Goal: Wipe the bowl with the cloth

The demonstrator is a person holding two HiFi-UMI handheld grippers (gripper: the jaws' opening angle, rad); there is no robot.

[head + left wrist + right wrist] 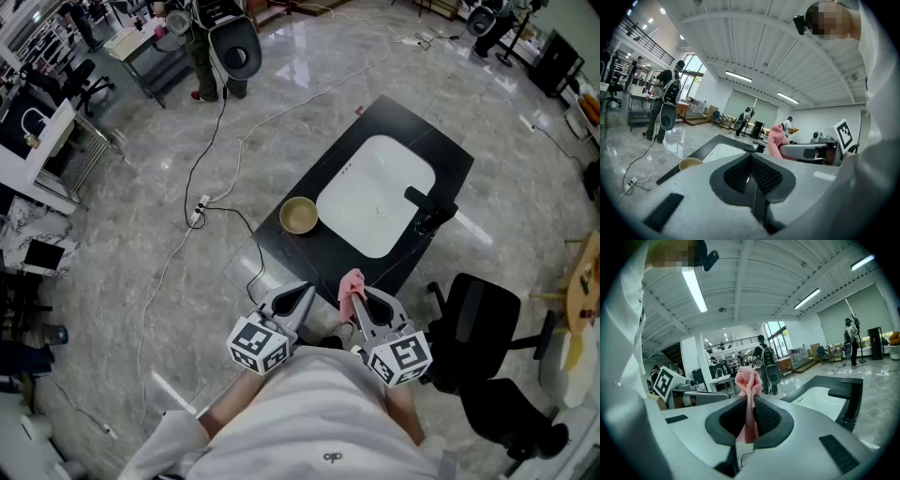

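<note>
Right gripper point(750, 412) pinched the cloth point(748, 376); left gripper point(752, 174) closed, empty. We judged it should steady the bowl point(299, 216) at 12 o'clock first.

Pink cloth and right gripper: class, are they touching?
Touching. The right gripper view shows the pink cloth clamped between the jaws of the right gripper, its bunched end sticking out past them.
</note>
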